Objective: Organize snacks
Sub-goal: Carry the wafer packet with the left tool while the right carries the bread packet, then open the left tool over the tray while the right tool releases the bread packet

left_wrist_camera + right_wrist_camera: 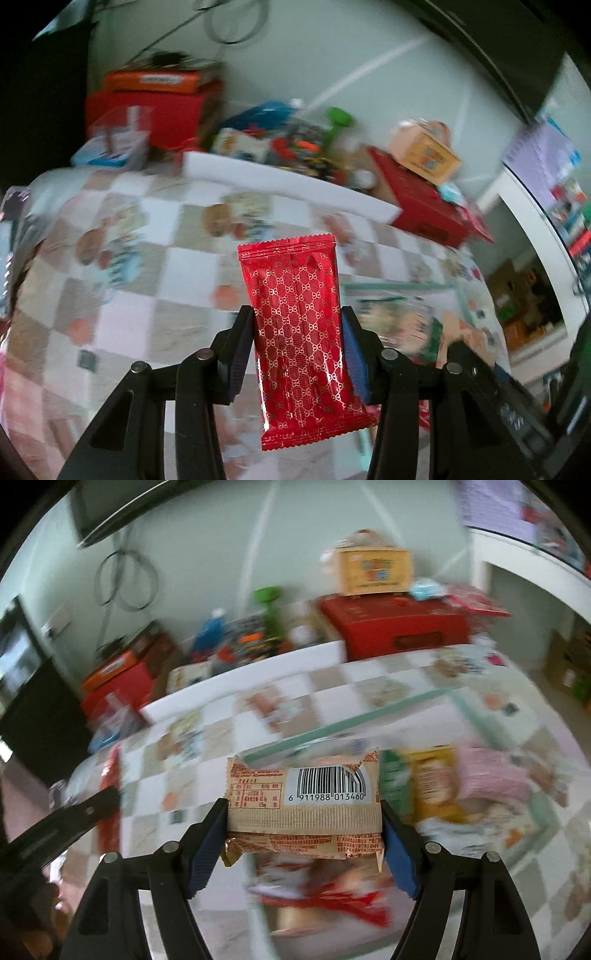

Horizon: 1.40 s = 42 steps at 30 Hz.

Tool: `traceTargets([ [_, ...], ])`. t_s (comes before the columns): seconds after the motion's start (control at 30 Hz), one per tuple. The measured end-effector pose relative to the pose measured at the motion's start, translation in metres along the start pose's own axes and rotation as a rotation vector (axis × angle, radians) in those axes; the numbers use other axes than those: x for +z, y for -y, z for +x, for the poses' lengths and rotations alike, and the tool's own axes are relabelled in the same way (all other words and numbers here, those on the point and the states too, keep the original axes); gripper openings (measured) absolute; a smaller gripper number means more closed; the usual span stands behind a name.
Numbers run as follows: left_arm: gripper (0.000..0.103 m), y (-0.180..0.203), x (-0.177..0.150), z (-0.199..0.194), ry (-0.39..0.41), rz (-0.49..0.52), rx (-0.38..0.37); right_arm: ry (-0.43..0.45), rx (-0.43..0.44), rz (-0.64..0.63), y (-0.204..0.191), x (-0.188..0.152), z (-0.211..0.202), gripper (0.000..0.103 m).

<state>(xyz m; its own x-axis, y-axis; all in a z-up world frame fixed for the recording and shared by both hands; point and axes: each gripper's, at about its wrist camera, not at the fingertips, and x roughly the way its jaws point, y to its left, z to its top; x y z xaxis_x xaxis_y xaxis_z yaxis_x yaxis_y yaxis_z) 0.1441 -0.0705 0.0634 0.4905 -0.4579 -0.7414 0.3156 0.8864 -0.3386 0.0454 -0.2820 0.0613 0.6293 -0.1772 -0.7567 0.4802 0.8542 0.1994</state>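
My left gripper is shut on a red snack packet with a gold pattern, held upright above the checked tablecloth. My right gripper is shut on a tan snack packet with a barcode, held crosswise above the table. A clear bin with a green rim lies beyond it, with green, yellow and pink packets inside. The same bin shows blurred at the right of the left wrist view.
A white board lies across the table's far side. Behind it stand red boxes, an orange carton, a green-capped bottle and mixed clutter. Red packets lie below my right gripper. The other gripper's black arm shows at left.
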Motion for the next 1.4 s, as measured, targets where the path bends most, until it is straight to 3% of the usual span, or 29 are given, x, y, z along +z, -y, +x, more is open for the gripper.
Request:
traceTargets([
  [0.2, 0.048, 0.056, -0.011, 0.014, -0.028, 0.119, -0.066, 0.028, -0.094, 0.103, 0.059, 0.01, -0.007, 0.079],
  [0.5, 0.048, 0.098, -0.033, 0.043, -0.09, 0.23, -0.072, 0.001, -0.104, 0.172, 0.093, 0.007, -0.002, 0.079],
  [1.27, 0.048, 0.135, -0.053, 0.075, -0.128, 0.355, -0.071, -0.051, -0.04, 0.124, 0.086, 0.004, 0.027, 0.08],
  [1.4, 0.055, 0.136, -0.053, 0.075, -0.136, 0.343, -0.077, -0.06, -0.037, 0.116, 0.084, 0.004, 0.03, 0.081],
])
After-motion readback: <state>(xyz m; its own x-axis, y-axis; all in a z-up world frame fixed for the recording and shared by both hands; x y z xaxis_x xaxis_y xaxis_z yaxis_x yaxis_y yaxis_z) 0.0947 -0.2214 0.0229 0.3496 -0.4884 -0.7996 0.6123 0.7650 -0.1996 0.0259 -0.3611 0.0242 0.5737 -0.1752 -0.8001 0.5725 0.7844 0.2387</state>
